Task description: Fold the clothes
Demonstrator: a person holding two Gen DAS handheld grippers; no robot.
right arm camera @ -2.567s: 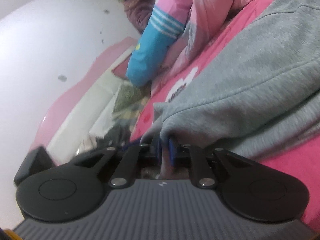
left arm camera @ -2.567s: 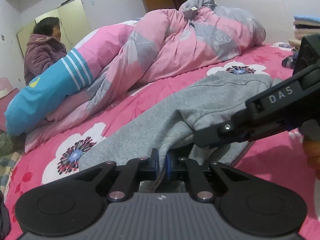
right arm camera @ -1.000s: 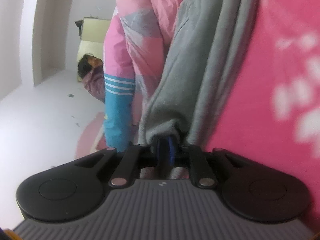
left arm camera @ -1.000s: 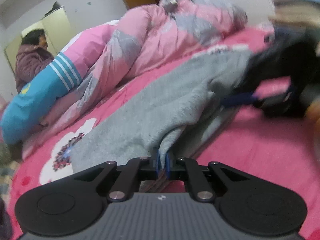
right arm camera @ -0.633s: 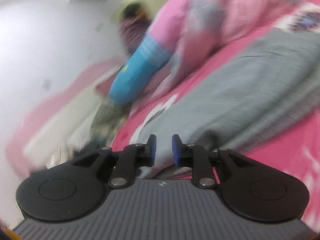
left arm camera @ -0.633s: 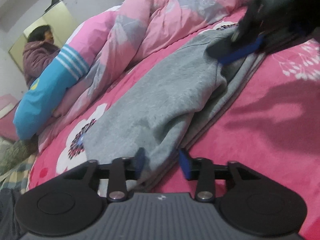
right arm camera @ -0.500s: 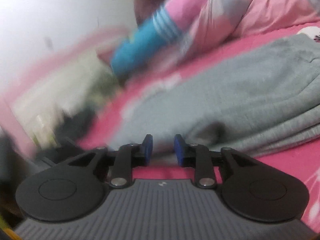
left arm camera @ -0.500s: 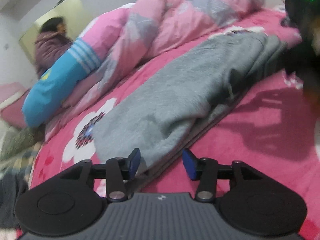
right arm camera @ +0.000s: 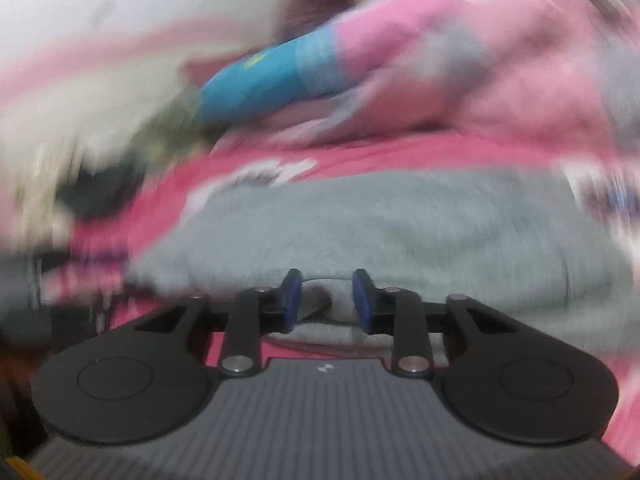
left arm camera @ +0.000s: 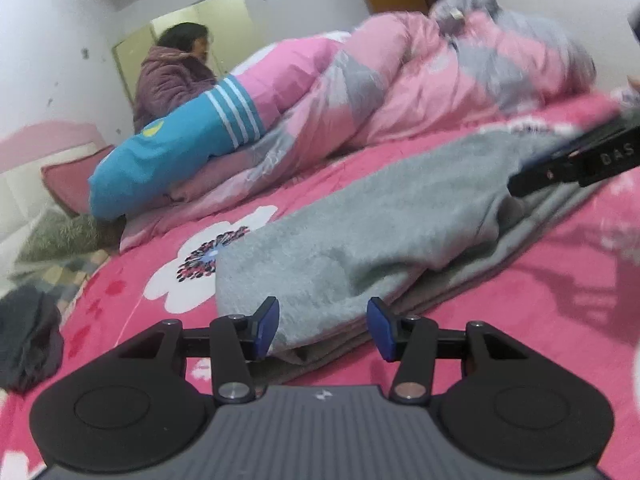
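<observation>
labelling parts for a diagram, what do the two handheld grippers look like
Both the left gripper and right gripper match: a grey ribbed body, two round black discs, black linkage arms with silver pivot screws, and blue pads on the fingertips. White "DAS" lettering marks the right one's side.

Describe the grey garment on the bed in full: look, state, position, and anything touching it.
The grey garment looks like soft fleecy knit, plain and unprinted. It lies folded lengthwise in stacked layers on the pink floral bedspread, its long edge slightly rumpled. The left gripper stands open, pads clear of the near end. The right gripper, blurred, is opening with cloth between its fingers but not visibly pinched. The pink quilt lies beyond, apart from the garment.
</observation>
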